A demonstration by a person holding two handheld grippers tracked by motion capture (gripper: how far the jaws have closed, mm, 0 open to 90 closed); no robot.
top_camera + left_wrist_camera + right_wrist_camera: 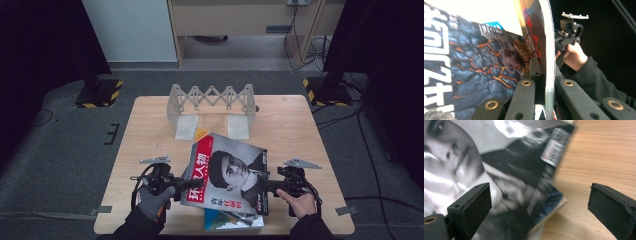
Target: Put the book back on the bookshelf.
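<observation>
**Magazine lifted over the near table edge**

Wooden table [150, 120] carries a folding rack [212, 100] at its far side, nothing in it. Near the front, the left gripper [192, 183] clamps the portrait magazine's [227, 172] left edge, tilting it above another magazine [225, 222]. Right gripper [265, 186] stands wide open beside the right edge.

High view overhead, facing table [150, 107]; both gripper views close along own jaws, sharing magazine [227, 172].
</observation>
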